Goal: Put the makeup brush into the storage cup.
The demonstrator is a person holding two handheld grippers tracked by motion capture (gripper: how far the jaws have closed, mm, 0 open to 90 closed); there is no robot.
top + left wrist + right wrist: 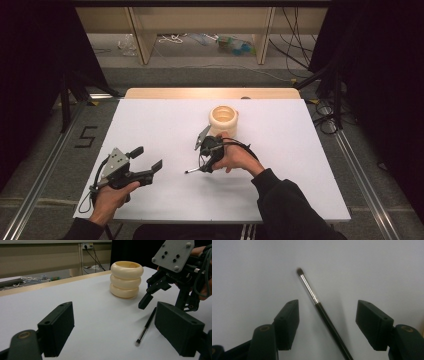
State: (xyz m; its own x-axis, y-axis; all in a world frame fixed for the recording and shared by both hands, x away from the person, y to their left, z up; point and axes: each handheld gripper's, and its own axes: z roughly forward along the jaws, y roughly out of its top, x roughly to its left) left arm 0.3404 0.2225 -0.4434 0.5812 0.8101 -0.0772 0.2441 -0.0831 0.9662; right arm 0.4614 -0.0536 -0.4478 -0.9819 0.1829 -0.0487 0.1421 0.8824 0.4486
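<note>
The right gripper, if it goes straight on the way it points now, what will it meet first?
Most likely the thin makeup brush lying on the white table: the right gripper points down at it, jaws open on either side of the handle.

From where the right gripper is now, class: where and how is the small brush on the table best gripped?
Probably the black handle just behind the metal ferrule of the brush. It lies flat on the white table, already between the open jaws of the right gripper, so come straight down and close across its thin width.
</note>
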